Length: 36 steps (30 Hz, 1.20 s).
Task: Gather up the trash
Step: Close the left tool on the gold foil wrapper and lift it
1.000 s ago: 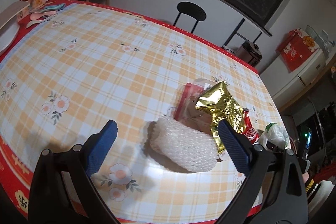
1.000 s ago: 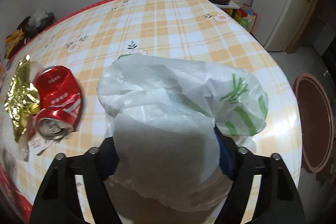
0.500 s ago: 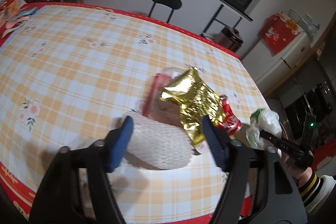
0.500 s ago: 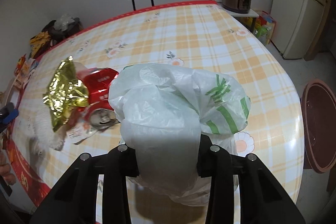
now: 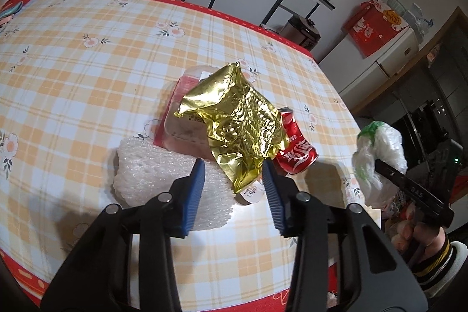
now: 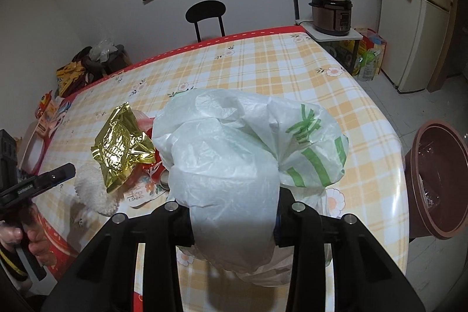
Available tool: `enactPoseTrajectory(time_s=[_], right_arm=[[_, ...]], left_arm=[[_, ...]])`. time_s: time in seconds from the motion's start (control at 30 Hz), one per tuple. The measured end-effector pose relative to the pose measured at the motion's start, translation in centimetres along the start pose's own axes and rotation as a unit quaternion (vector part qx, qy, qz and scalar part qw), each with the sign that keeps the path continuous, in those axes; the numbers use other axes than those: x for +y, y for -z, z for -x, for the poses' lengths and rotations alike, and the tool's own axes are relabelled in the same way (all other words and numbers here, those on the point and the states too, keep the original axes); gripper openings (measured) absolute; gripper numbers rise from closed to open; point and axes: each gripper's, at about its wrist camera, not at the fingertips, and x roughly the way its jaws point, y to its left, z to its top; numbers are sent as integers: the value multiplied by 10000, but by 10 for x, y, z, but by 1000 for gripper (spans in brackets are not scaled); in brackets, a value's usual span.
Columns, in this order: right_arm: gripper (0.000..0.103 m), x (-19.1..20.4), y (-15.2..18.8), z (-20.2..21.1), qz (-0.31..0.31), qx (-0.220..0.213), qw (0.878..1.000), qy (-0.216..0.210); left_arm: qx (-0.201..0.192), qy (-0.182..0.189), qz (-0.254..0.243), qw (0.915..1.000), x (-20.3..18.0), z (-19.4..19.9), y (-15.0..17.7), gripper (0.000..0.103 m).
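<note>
Gripped 1 white plastic bag [image 6: 248,154] in right gripper [image 6: 234,220], left gripper [image 5: 234,183] part-open and empty, gold wrapper [image 5: 237,122], can [image 5: 295,151], foam [image 5: 163,180] uncollected.

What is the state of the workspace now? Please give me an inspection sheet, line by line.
Surface: checked tablecloth, red border.
Job's things: gold foil wrapper over a clear container; crushed red can; white foam wrap.
Clutter: piled items at the far corner.
Tongs: left tongs open above the foam; right tongs shut on white plastic bag.
Cables: nothing seen.
Surroundings: black chair, rice cooker, brown bin.
</note>
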Motion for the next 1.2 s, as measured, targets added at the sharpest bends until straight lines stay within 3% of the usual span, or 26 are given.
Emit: enactPoseTrajectory(time_s=[0.27,0.5,0.87,1.03,1.2], right_arm=[[36,-6,7,7,-121,-3,9999,-1],[36,-5,8,6,-118,15,9999,-15],[36,-10,13,4,-187,72,9998,-15],[36,-13,14,4,-220,62,9997,-18],[36,-17,13,8,-254,0,9997,-22]], left_arm=[[139,13,191,9997,3,-15,-7,41],[210,-238,450,9985,1,-41,-21,57],[122,-1023,728,9920,-11,-68,-37,57],[43,-1400,511,9888,-22,-74,-37,57],[-144,-1479,147,9888,-32,-68,-35,39]])
